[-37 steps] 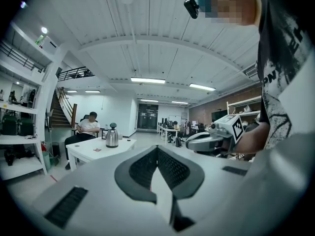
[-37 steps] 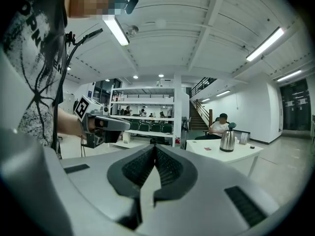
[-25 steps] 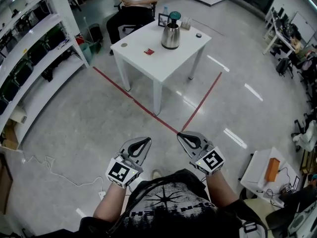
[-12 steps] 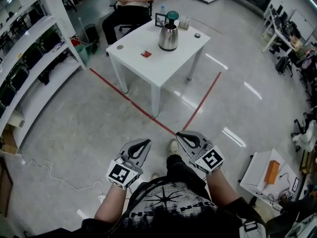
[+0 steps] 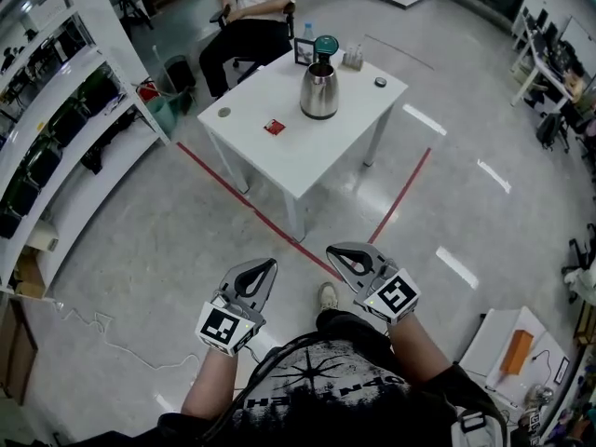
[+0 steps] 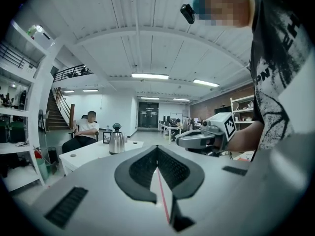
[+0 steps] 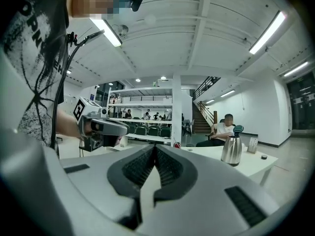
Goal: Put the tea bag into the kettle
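A steel kettle (image 5: 319,89) with a dark green lid stands on the white table (image 5: 326,142) ahead; it also shows as a kettle (image 6: 116,142) in the left gripper view and a kettle (image 7: 231,149) in the right gripper view. A small red tea bag (image 5: 274,127) lies flat on the table, left of the kettle and nearer to me. My left gripper (image 5: 268,266) and right gripper (image 5: 335,252) are held side by side at waist height, well short of the table. Both are shut, jaw tips meeting, with nothing held.
A person sits on a chair (image 5: 251,17) behind the table. White shelving (image 5: 56,128) runs along the left. Red tape lines (image 5: 242,203) cross the floor by the table. A picture frame (image 5: 304,52), small holder (image 5: 353,58) and dark disc (image 5: 380,82) sit on the table.
The table and kettle have come closer and lower in the head view as I walk toward them. Both grippers keep the same shut pose in front of me.
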Demonstrator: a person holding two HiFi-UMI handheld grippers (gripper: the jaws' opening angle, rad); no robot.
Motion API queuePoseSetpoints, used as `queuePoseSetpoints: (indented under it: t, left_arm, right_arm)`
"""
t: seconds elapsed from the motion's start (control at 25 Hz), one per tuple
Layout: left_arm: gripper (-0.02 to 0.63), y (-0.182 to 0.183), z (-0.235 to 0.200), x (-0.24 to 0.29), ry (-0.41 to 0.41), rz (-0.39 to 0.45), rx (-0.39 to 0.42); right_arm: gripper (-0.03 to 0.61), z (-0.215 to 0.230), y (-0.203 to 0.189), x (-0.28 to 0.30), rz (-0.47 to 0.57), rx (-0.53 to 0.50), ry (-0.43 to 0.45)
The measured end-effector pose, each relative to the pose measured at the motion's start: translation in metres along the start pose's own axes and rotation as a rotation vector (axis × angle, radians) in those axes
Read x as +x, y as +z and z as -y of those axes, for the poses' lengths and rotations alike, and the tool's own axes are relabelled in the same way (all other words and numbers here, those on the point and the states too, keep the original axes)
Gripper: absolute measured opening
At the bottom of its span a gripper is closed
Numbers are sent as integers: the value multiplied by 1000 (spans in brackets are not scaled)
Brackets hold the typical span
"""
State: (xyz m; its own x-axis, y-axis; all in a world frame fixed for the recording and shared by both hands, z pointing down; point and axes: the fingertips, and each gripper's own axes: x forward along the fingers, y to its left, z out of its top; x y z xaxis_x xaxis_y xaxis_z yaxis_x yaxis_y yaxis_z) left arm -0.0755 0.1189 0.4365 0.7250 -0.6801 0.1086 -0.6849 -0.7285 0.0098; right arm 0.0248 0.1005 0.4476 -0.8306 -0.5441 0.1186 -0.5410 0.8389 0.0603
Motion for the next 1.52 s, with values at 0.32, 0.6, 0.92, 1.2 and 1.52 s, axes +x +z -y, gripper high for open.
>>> queuePoseSetpoints:
  t: [0.32,0.6,0.92,1.2,1.52]
  left_arm:
    - [8,18,-30,86,55,-5,-9]
    - [8,25,-50,132,100,-16,-17]
    - [8,26,-67,155,135,-18,-29]
    - [8,20,-88,168,132,-20,-57]
    - [8,11,-150,194,92,-25,-62]
  right_arm:
    - [11,97,-3,9,22,17,50]
    - [11,148,-2,17,47,23,89]
    - [11,174,-9,31,46,40,115]
    - [11,193,-10,51,33,36,120]
    - [11,222,-14,101,21,43,80]
